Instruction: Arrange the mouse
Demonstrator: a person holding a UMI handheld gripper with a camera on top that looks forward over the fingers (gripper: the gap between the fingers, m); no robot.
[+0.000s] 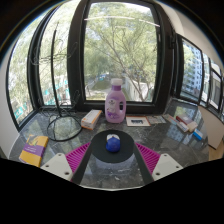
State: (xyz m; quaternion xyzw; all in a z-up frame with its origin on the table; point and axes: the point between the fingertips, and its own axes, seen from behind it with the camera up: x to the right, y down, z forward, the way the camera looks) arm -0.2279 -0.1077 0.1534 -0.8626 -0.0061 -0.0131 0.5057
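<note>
A black mouse [112,150] with a blue spot on its top sits between my gripper's [112,162] two fingers. The magenta pads [78,156] lie against its left and right sides with no gap showing, so the gripper is shut on the mouse. The mouse's lower part and the fingertips are hidden at the bottom of the view. The grey table [150,132] stretches ahead of it.
A pink bottle [116,102] stands just beyond the mouse, with a small box [91,119] to its left. A looped black cable [65,128] and a yellow and purple box [34,151] lie at the left. Small items [188,125] sit at the right. Large windows stand behind.
</note>
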